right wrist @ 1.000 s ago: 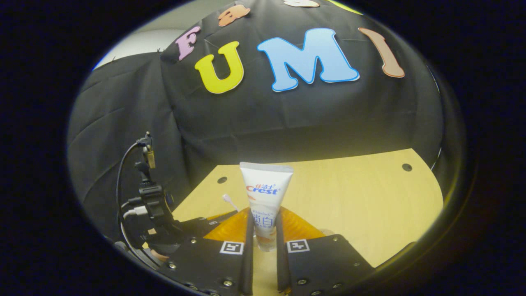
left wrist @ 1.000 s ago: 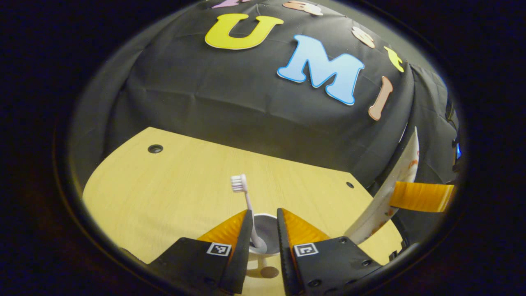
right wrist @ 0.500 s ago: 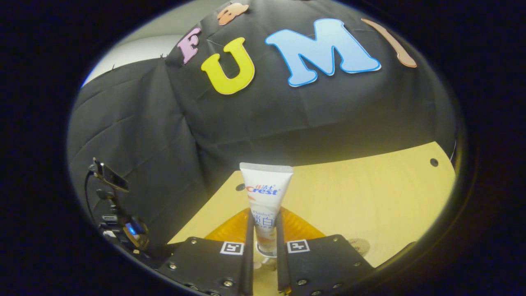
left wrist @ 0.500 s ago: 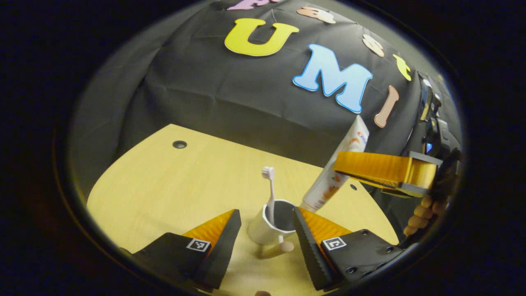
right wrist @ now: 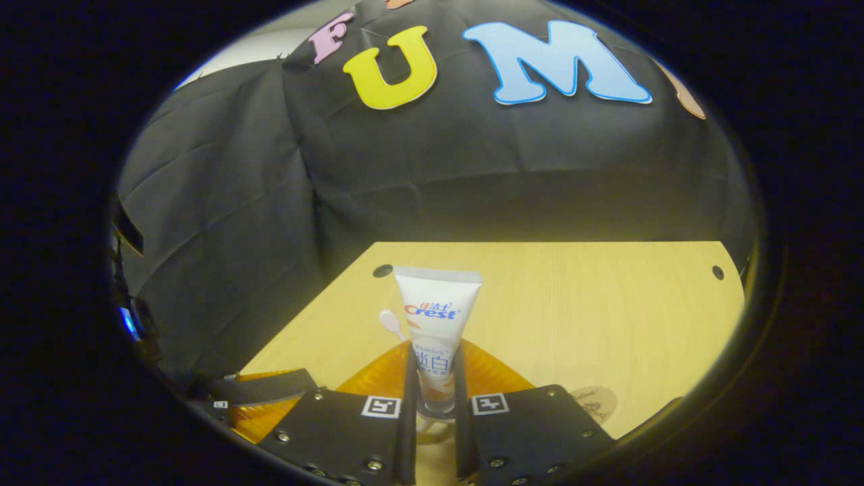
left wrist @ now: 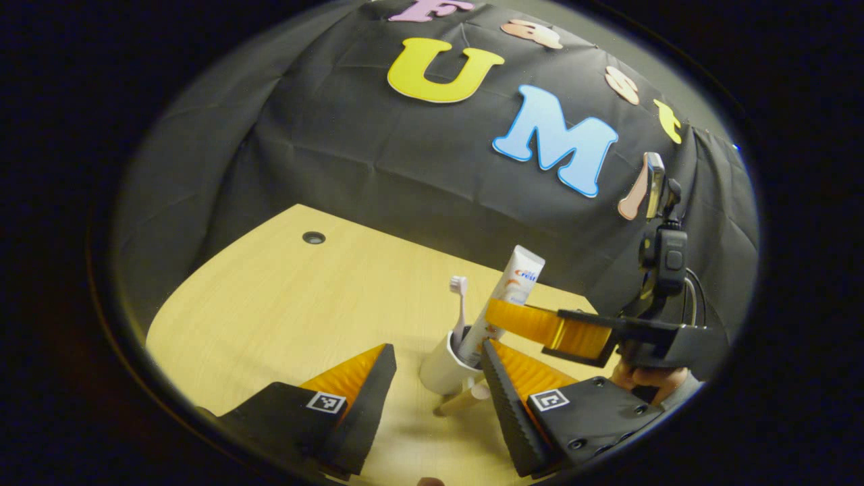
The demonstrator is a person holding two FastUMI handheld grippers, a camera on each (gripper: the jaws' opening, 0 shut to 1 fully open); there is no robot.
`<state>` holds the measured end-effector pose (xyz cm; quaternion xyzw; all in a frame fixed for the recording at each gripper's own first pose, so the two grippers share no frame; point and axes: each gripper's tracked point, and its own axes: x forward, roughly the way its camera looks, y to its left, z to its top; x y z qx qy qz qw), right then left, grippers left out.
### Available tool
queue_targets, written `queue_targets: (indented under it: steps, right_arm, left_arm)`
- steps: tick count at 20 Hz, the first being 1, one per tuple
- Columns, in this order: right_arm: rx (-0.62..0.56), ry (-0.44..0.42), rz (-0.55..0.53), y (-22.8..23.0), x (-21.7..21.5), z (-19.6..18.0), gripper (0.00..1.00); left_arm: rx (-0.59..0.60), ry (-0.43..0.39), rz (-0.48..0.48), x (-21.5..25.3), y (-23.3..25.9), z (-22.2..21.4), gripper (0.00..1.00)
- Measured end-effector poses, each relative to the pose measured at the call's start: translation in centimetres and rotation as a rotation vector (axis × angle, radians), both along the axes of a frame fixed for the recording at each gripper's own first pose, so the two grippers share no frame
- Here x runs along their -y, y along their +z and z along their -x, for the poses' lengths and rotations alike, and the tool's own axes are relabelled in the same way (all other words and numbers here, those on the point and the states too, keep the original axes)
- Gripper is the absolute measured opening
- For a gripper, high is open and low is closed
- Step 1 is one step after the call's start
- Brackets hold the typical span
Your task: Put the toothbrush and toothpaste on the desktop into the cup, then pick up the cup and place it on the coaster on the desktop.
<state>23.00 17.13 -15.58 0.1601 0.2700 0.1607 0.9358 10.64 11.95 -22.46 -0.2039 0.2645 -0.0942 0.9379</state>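
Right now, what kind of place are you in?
Probably a recording booth, not a bathroom: a black cloth wall behind a bare wooden desk, and a person working handheld grippers with a cup, toothbrush and toothpaste.

Pale wooden desktop point(left wrist: 283, 304), white cup point(left wrist: 442, 368) standing on it, coaster point(right wrist: 597, 403) well apart.

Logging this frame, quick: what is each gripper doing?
Left gripper: open, holding nothing.
Right gripper: closed on the toothpaste.

Square black-and-white markers point(right wrist: 381, 406) and screws point(right wrist: 372, 464) dot black gripper housings.
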Motion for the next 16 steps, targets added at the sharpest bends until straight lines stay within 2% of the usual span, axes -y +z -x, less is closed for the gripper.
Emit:
queue_targets:
  steps: [4, 8, 10, 11, 13, 14, 16]
  right_arm:
    - [-0.014, 0.005, 0.045, -0.9, -0.2, 0.7, 0.26]
    - [-0.047, 0.011, 0.074, -2.1, 0.0, 0.6, 0.27]
    - [-0.055, 0.019, 0.057, -1.9, -0.1, 0.6, 0.31]
    - [-0.056, 0.014, 0.063, -2.0, 0.2, 0.6, 0.36]
    - [-0.062, 0.012, 0.076, -2.2, 0.4, 0.8, 0.34]
    - [-0.061, 0.011, 0.08, -2.1, 0.5, 0.9, 0.37]
    - [-0.046, 0.003, 0.099, -2.0, 0.9, 1.2, 0.37]
  left_arm:
    - [0.001, -0.005, -0.029, -0.1, -0.1, 0.0, 0.84]
    - [-0.003, -0.012, -0.02, 0.3, 0.0, 0.1, 0.84]
    - [-0.012, -0.008, -0.015, 0.3, -0.3, 0.3, 0.84]
    - [-0.013, -0.003, -0.019, 0.2, -0.3, 0.3, 0.84]
    - [-0.007, 0.005, -0.022, 0.0, -0.1, 0.4, 0.84]
    - [-0.007, 0.007, -0.025, -0.1, 0.0, 0.5, 0.89]
    - [-0.007, 0.011, -0.023, 0.1, 0.1, 0.6, 0.89]
